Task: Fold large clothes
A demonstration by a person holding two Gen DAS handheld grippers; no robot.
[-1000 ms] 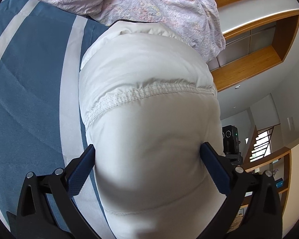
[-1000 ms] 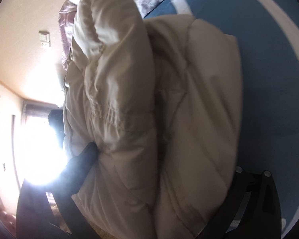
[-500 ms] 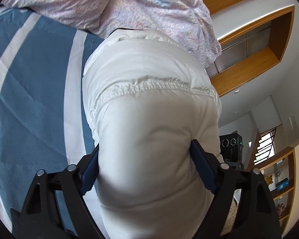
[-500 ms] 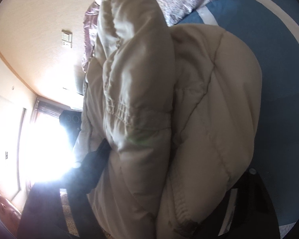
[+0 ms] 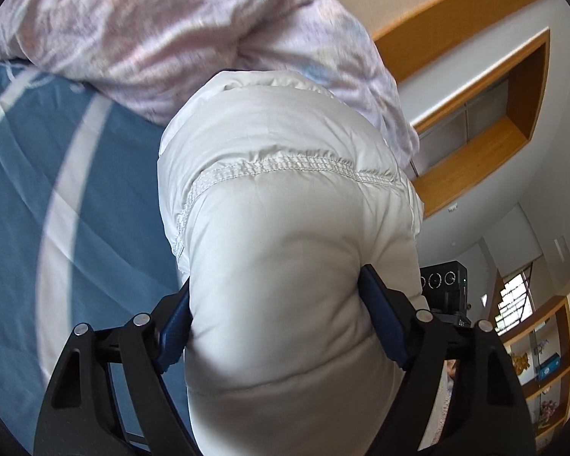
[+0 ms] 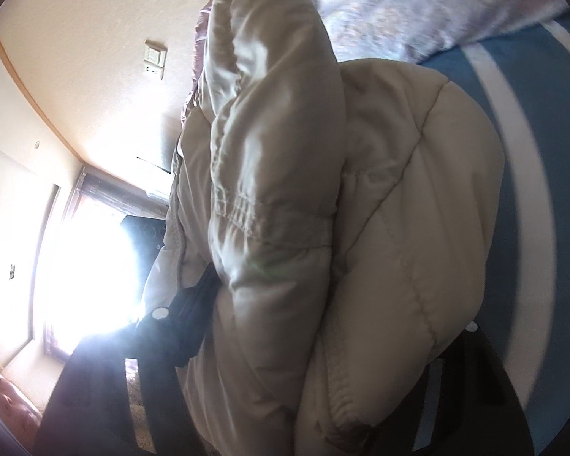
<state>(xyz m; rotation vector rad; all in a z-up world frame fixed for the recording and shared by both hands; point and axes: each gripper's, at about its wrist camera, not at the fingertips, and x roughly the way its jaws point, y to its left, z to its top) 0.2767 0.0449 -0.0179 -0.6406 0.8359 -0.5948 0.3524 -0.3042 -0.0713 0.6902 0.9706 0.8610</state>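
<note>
A white puffy quilted jacket (image 5: 285, 197) fills the left wrist view, folded into a thick bundle. My left gripper (image 5: 275, 319) is shut on the bundle, its blue pads pressing both sides. In the right wrist view the same jacket (image 6: 285, 228) looks beige in backlight. My right gripper (image 6: 334, 315) is shut on its thick folded layers; one dark finger (image 6: 193, 315) shows at the left, the other is mostly hidden behind the fabric. The jacket is lifted above the blue bed sheet (image 5: 57, 190).
A crumpled pink floral duvet (image 5: 152, 30) lies at the head of the bed, also in the right wrist view (image 6: 418, 3). The blue sheet has white stripes (image 6: 520, 152). Wooden shelving (image 5: 513, 114) and a bright window (image 6: 83, 266) lie beyond the bed.
Both grippers have lifted and tilted with the jacket, so more of the room and duvet shows. The left jaws have closed in tighter on the bundle.
</note>
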